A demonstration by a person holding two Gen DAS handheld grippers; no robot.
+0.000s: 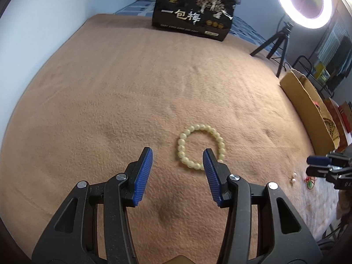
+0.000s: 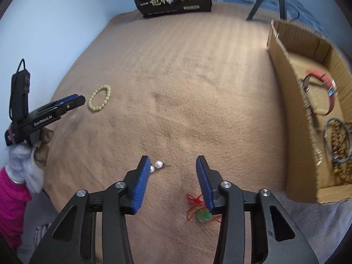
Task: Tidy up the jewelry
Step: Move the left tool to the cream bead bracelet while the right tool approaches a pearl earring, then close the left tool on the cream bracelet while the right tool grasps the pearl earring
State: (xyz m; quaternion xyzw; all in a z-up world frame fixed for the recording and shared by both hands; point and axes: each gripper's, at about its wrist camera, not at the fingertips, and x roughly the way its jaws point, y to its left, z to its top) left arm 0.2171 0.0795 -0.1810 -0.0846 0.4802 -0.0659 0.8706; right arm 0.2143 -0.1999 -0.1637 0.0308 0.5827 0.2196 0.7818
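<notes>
Grippers L (image 1: 177, 155) & R (image 2: 172, 164) part-open, nothing held

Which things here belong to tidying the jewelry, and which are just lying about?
Job: bead bracelet, pearl earrings, green pendant, cardboard box, left gripper, right gripper.
Lying about: black carton, ring light, tripod.

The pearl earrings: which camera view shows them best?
The right wrist view: the pearl earrings lie close and sharp beside the right hand-held gripper. The left wrist view shows only tiny white dots near its right edge.
</notes>
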